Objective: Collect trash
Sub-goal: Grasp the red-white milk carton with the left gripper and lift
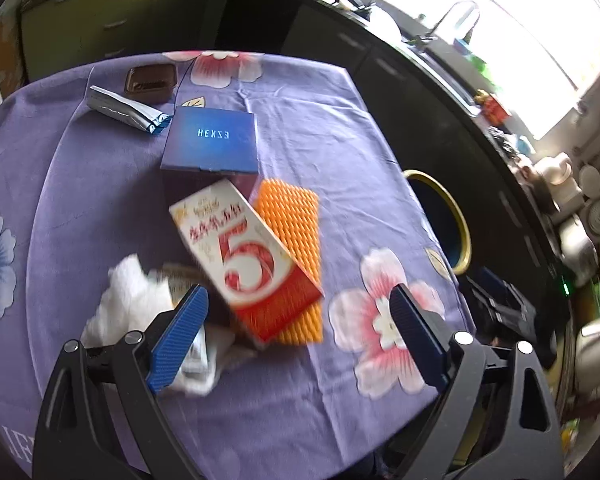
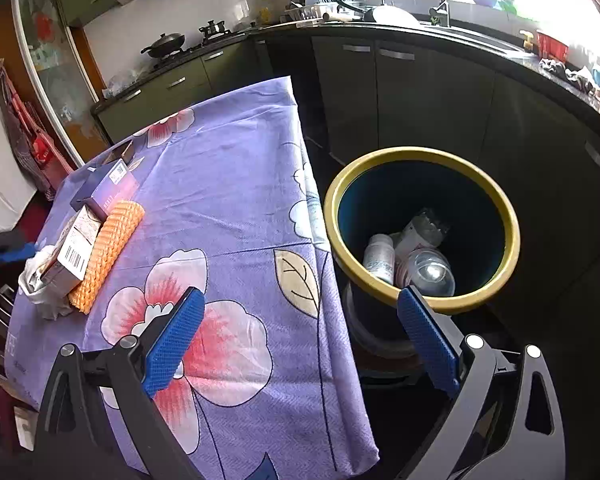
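A red-and-white carton marked with a big 5 lies across an orange foam net on the purple flowered tablecloth. A crumpled white wrapper sits to its left. My left gripper hovers open just above the near end of the carton, touching nothing. In the right wrist view my right gripper is open and empty over the table's edge, beside the yellow-rimmed bin. The carton and net lie far left there.
A blue box, a silver wrapper and a dark tray lie further back on the table. The bin stands off the table's right side and holds bottles and a clear cup. Dark kitchen cabinets run behind.
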